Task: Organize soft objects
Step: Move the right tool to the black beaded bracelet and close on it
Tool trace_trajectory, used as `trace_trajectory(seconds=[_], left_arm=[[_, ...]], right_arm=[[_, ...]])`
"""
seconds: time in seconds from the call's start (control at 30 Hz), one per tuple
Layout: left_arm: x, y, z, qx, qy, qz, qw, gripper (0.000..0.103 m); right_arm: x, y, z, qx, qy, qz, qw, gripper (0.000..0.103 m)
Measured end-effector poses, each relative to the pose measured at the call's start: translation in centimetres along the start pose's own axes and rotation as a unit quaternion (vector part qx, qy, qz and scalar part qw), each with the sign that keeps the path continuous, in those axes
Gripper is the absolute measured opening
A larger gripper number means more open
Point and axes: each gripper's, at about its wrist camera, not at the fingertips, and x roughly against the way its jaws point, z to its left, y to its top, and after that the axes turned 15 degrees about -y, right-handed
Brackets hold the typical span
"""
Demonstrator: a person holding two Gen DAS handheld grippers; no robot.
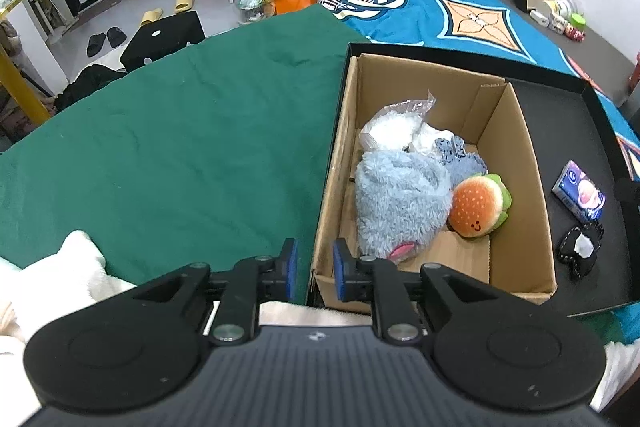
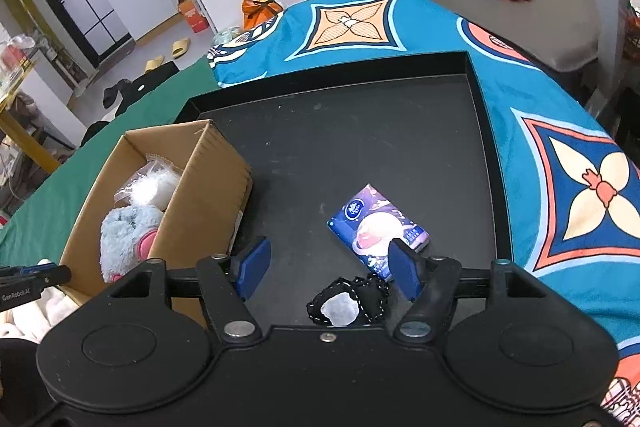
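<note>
Left gripper [image 1: 315,269] hangs over the cardboard box's [image 1: 516,163] near-left corner, jaws a narrow gap apart, nothing between them. Inside lie a fluffy blue plush [image 1: 400,203] and burger toy [image 1: 480,205]. To the right, the right gripper [image 2: 328,269] gapes wide and empty over the black tray [image 2: 360,147], above a black pouch [image 2: 352,301] beside the tissue pack [image 2: 376,227].

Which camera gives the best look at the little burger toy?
The left wrist view: the burger toy lies in full sight inside the cardboard box, beside the fluffy blue plush. In the right wrist view the box wall hides it completely.
</note>
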Motion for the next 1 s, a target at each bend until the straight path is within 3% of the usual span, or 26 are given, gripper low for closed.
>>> trace_trajectory(seconds=[0.37,0.6,0.83,1.0], left_arm=[[-0.5,0.3,-1.7,-0.015,0.031,0.012,0.9993,0.038],[-1.1,1.1,-2.8,-0.025,0.051,0.018,0.9982,0.045],[-1.6,1.8,-3.4,-0.031,0.061,0.024,0.9974,0.050],[-1.8,2.1,-3.8,-0.037,0.065,0.024,0.9969,0.052]], right_arm=[[-1.5,-0.7,-1.4,-0.037,0.022,0.032,0.999,0.074],[-3.8,-1.4,-1.8,-0.055,0.024,0.074,0.995,0.074],[-6.2,-1.4,-3.7,-0.118,0.029,0.121,0.985,0.074],[-6.6,-1.7,-3.2,-0.106,0.021,0.126,0.986,0.074]])
